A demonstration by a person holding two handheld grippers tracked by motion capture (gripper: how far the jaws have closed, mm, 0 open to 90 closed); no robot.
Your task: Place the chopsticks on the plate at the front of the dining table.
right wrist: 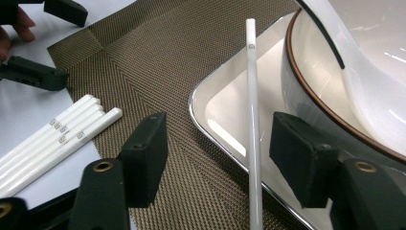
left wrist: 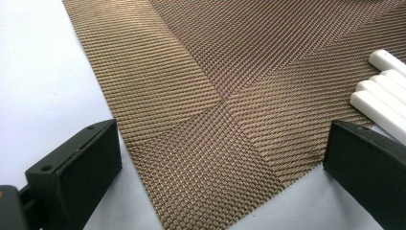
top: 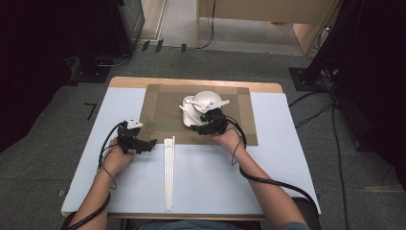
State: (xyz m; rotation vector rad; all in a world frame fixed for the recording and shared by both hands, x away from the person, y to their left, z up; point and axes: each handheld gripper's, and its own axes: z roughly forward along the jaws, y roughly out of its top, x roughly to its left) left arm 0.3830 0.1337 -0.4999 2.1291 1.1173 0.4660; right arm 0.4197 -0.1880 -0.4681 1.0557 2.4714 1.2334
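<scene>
Right tongs (right wrist: 218,163) stand wide around a white chopstick (right wrist: 253,124) lying on the tray (right wrist: 210,108) rim beside the bowl (right wrist: 311,81); unsupported, it could roll off. Left tongs (left wrist: 220,163) gape empty.

My left hand-held gripper (top: 152,142) sits near left, jaws wide; my right hand-held gripper (top: 193,127), farther right, stands open too.

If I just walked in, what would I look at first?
Probably the white bowl sitting on a white tray at the far side of the brown woven mat. Right by it, the right claw stands open around a white chopstick lying across the tray's rim. More white chopsticks lie bunched on the table's near side.
</scene>
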